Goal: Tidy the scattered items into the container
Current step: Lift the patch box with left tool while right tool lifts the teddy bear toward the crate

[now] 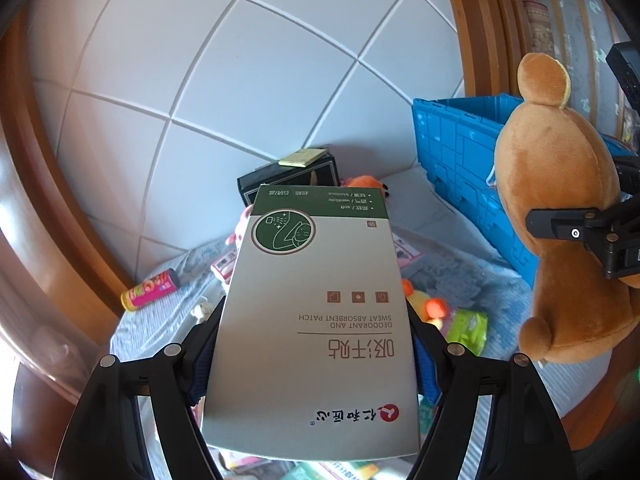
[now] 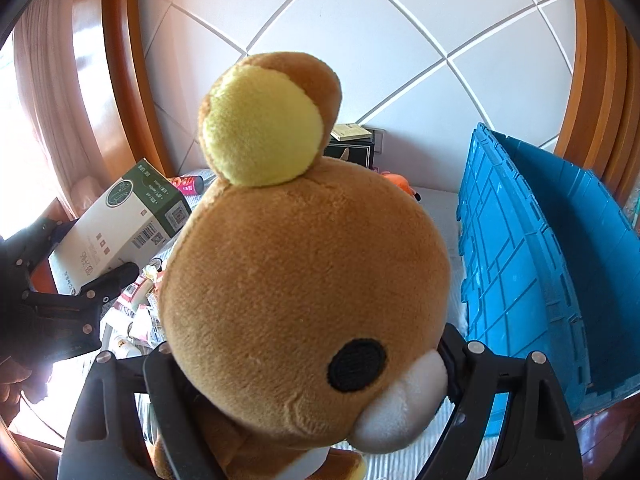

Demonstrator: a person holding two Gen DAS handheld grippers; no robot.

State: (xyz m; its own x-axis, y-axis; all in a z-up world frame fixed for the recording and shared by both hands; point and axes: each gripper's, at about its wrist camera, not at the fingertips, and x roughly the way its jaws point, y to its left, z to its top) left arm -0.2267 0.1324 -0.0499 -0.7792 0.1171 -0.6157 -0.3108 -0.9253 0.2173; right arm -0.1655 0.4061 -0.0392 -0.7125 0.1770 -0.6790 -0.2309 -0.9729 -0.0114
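Note:
My left gripper [image 1: 314, 364] is shut on a white and green patch box [image 1: 316, 320], held up above the bed; the box also shows in the right wrist view [image 2: 120, 224]. My right gripper [image 2: 308, 364] is shut on a brown plush bear [image 2: 304, 280], lifted off the bed; the bear also shows at the right of the left wrist view [image 1: 560, 208]. The blue plastic crate [image 2: 532, 272] stands open to the right of the bear and appears in the left wrist view [image 1: 460, 152] too.
On the blue bedcover lie a pink tube [image 1: 150, 290], a black box with a yellow pad on top [image 1: 292, 176], an orange plush [image 1: 364, 182], a green packet [image 1: 466, 328] and several small packets. A white padded wall [image 1: 200, 80] and a wooden frame [image 1: 48, 184] are behind.

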